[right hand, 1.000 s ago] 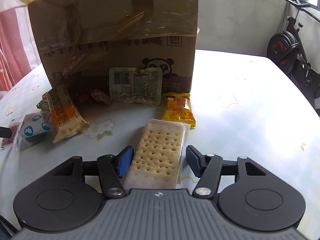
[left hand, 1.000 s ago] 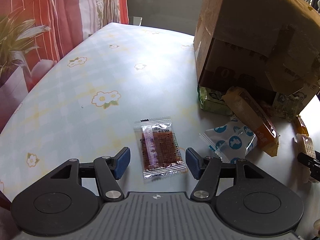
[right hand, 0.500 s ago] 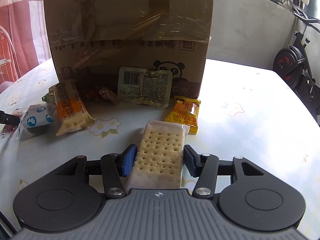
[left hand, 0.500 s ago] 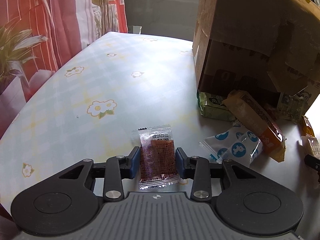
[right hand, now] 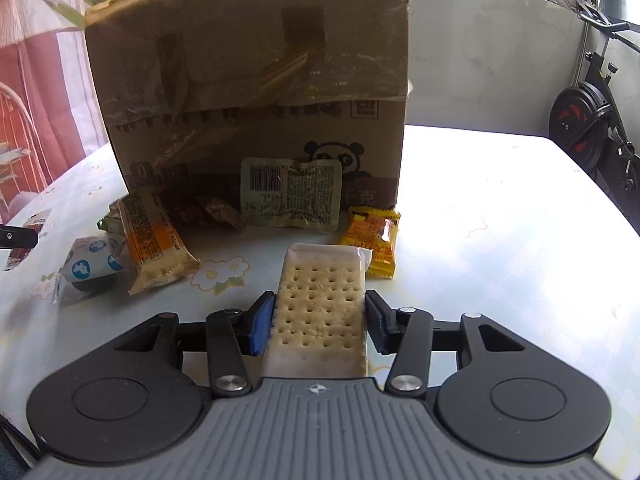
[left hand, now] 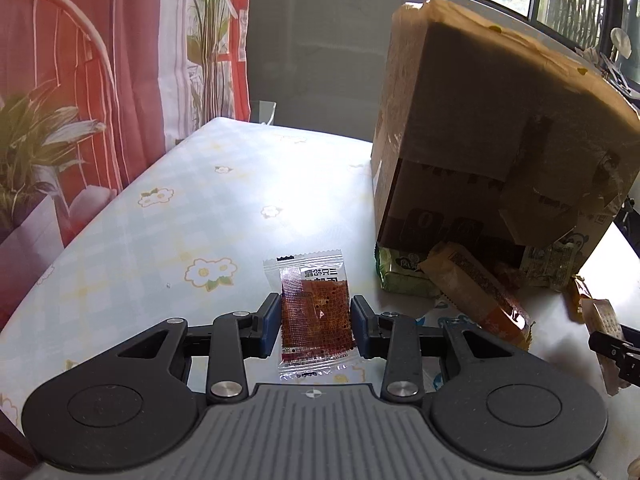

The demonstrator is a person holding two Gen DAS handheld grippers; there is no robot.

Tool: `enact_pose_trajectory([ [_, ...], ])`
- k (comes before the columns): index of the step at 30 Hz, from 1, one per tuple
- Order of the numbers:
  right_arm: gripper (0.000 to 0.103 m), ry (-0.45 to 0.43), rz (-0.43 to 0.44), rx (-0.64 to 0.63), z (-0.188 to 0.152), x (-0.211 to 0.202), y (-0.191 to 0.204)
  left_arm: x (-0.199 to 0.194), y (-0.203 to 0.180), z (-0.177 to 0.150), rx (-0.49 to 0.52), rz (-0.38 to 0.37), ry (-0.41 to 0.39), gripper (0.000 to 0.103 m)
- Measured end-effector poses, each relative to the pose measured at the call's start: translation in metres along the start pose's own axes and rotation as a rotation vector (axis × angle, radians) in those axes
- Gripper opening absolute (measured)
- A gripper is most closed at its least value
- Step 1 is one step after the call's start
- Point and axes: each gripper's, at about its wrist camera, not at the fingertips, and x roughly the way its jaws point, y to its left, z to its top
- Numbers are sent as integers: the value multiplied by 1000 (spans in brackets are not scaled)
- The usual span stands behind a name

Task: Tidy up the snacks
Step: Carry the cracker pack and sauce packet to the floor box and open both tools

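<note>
My left gripper point(left hand: 314, 326) is shut on a clear packet of red-brown snack point(left hand: 316, 312), held a little above the flowered tablecloth point(left hand: 160, 240). In the right wrist view my right gripper point(right hand: 318, 322) has its jaws closing on a long pack of pale crackers point(right hand: 320, 304), and both blue pads touch its sides. The pack points toward a tall cardboard box point(right hand: 248, 80). Several loose snacks lie at the foot of the box: an orange bar point(right hand: 154, 236), a blue-and-white packet point(right hand: 92, 266), a green-white pouch point(right hand: 292, 192) and a yellow packet point(right hand: 374, 240).
The cardboard box point(left hand: 480, 140) fills the right of the left wrist view, with a green packet point(left hand: 400, 272) against its base. A red curtain and a potted plant point(left hand: 36, 152) stand past the table's left edge. An exercise bike point(right hand: 588, 120) stands beyond the right edge.
The left jaws have shut on the red-brown packet and lifted it slightly. The right jaws have drawn in against the cracker pack's sides.
</note>
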Motion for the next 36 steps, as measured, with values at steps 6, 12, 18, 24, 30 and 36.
enact_pose_trajectory([
  [6, 50, -121, 44, 6, 28, -28, -3, -31, -3, 38, 10, -32, -130, 39],
  [12, 50, -261, 72, -2, 77, -59, -11, -60, -33, 91, 60, -140, -268, 40],
  [18, 50, -363, 129, 6, 145, -78, -18, -63, -83, 143, 125, -267, -326, 40],
  [24, 50, -365, 145, -31, 215, -58, -17, -28, -140, 192, 162, -337, -297, 40],
  [30, 50, -276, 117, -56, 245, -13, -11, 24, -182, 216, 197, -297, -221, 40],
  [36, 50, -213, 79, -88, 249, 16, -5, 56, -197, 224, 209, -272, -162, 40],
])
